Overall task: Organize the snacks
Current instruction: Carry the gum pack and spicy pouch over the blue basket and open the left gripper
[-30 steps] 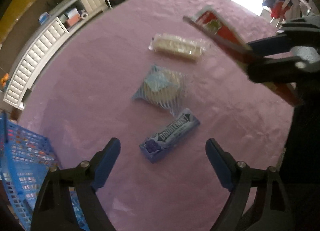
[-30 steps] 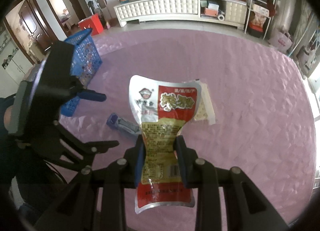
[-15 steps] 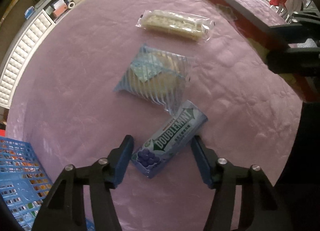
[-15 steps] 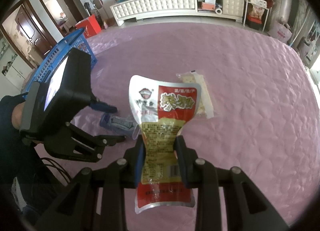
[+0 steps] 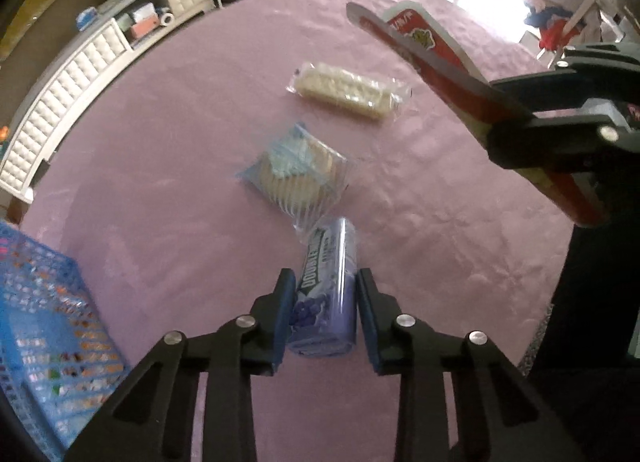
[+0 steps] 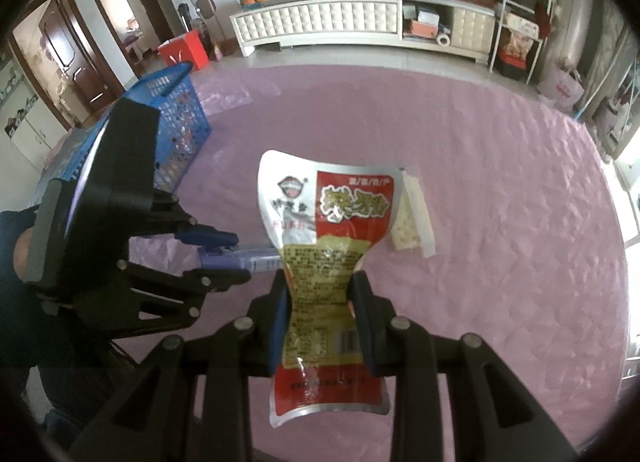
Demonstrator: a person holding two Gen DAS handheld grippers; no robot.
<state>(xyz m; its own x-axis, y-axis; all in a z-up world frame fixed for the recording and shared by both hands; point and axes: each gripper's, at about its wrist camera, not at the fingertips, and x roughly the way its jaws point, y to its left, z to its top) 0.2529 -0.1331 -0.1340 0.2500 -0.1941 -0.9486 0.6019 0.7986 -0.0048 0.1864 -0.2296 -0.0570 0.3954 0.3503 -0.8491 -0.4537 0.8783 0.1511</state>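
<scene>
The surface [image 5: 168, 190] wears a pale pink quilted cloth. The gum pack [image 5: 326, 294] is purple with white lettering and grapes. One pouch [image 6: 328, 262] is red, white and yellow. The biscuit packet [image 5: 298, 174] has blue stripes; the wafer bar [image 5: 346, 92] is cream. The basket [image 5: 48, 326] is blue mesh.

Left gripper [image 5: 325, 298] pointed steeply down; jaws had just been closing, gum pack [image 5: 325, 294] between its pads. Right gripper [image 6: 322, 302] angled downward, clamped on a snack pouch [image 6: 326, 262].
</scene>
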